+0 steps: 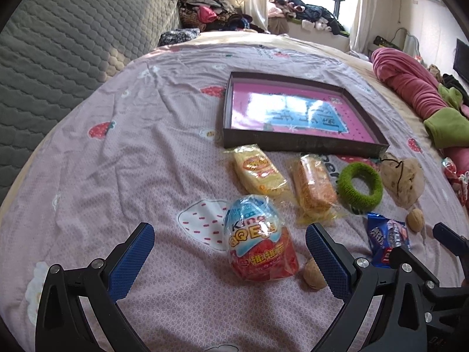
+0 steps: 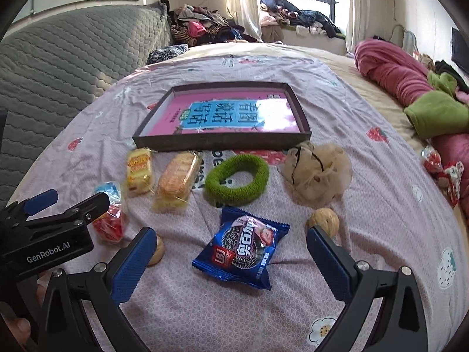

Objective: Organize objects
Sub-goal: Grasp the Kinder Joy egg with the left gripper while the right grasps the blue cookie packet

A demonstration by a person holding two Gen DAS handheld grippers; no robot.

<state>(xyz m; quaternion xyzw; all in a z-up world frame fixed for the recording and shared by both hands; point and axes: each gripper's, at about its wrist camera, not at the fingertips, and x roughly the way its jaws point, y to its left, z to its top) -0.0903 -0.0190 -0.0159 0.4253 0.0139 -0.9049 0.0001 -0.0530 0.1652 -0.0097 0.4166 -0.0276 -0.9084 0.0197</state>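
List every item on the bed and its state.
Left tool: open, around egg.
Right tool: open, around cookie pack.
Egg: wrapped, lying.
Cookie pack: sealed, flat.
Tray: holds only a book.
Green ring: lying flat.
Walnut: whole.

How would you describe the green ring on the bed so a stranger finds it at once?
Start at the dark shallow box with the pink book. Just in front of its near wall lies the fuzzy green ring, between an orange wrapped snack and a beige mesh pouf; only it has a hole.
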